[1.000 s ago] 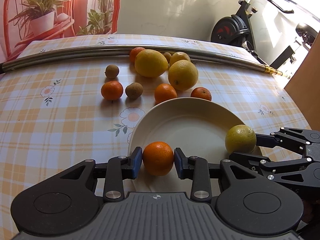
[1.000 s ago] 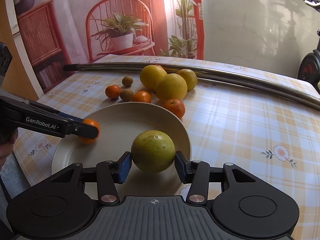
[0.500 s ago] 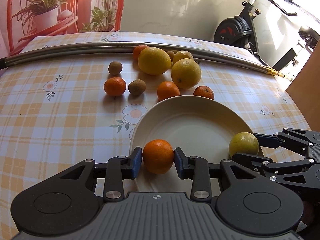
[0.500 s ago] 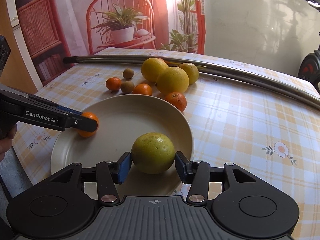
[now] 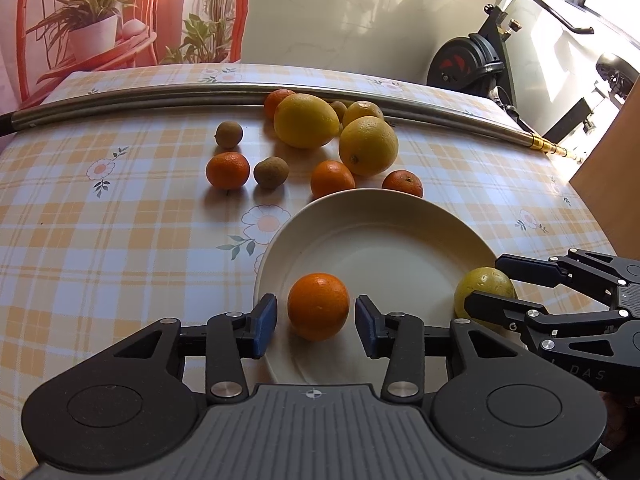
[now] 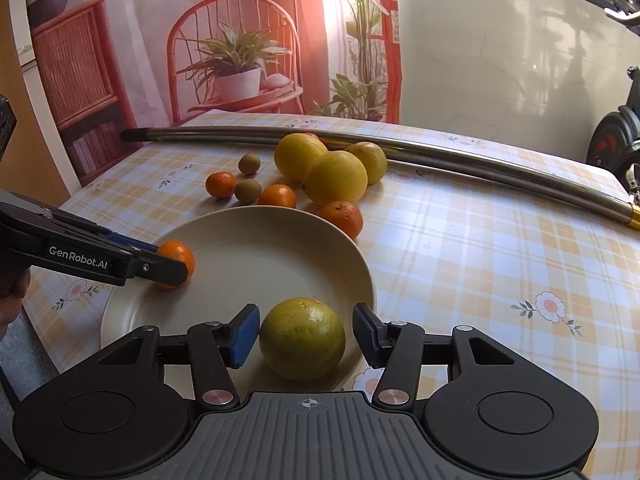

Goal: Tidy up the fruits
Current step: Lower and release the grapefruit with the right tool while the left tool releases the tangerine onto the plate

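We hold both tongs at the near edge of the table, each opening around a fruit just set in the cream plate (image 5: 384, 208). The left tongs (image 5: 316, 322) spread clear of a mandarin (image 5: 319, 306) sitting inside the plate's near-left rim; the right tongs (image 6: 306, 336) part from a yellow-green citrus (image 6: 302, 344) at the near-right rim, pads no longer touching. The remaining fruit (image 5: 332, 140), lemons, mandarins and small brown ones, lies straight ahead beyond the plate's far rim, toward the steel pole (image 5: 160, 94) at the table's far edge, about equally near either hand. One mandarin and one small brown fruit sit half hidden behind the lemons; our hands are mostly cut off.
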{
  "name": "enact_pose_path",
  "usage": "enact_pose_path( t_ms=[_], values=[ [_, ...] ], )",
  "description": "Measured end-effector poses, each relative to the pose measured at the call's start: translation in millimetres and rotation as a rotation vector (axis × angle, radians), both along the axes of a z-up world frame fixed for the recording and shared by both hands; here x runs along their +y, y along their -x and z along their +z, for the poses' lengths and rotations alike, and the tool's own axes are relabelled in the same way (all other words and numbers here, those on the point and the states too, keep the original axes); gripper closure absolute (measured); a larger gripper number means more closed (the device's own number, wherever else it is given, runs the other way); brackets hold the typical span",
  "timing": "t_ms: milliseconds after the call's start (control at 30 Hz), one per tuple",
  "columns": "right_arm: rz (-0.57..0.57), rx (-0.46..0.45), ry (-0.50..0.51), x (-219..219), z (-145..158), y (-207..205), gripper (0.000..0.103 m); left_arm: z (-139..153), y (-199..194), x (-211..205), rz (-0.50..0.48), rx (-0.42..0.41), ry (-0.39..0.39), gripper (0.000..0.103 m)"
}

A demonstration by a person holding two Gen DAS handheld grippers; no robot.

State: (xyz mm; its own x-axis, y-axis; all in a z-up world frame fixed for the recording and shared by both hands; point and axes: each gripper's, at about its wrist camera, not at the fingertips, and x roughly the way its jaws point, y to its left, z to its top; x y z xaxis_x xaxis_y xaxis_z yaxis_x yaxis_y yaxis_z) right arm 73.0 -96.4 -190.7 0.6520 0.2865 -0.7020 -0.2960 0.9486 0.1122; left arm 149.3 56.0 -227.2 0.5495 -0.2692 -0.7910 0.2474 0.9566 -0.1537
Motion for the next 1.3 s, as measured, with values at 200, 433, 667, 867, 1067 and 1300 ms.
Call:
enact_pose_path(
  t_ms=[200, 433, 667, 867, 1067, 1300],
  values=[
    [-0.016, -0.022, -0.011, -2.7, 2.6, 1.4, 0.048, 3.7, 3.9, 0.2, -0.006, -0.022, 0.015, 0.057],
    [-0.053, -0.067, -0.028, -8.8, 7.1, 3.7, 0.047, 9.0, 6.2, 1.2, -0.004, -0.050, 0.043, 0.057],
    [-0.080, -0.084, -0.044, -13.3, 8.8, 2.8, 0.047, 12.5, 7.2, 3.3, 0.014, -0.072, 0.052, 0.057],
    [-0.083, -0.086, -0.040, -13.7, 8.2, 3.5, 0.047, 16.0, 6.1, 9.2, 0.044, -0.089, 0.072, 0.057],
    [-0.128, -0.121, -0.043, -20.1, 12.9, 3.9, 0.047, 25.7, -2.8, 29.2, 0.133, -0.118, 0.098, 0.057],
    [-0.191, -0.108, -0.099, -37.3, 13.4, -5.6, 0.046, 45.6, -11.7, 52.8, 0.181, -0.180, 0.053, 0.058]
  ],
)
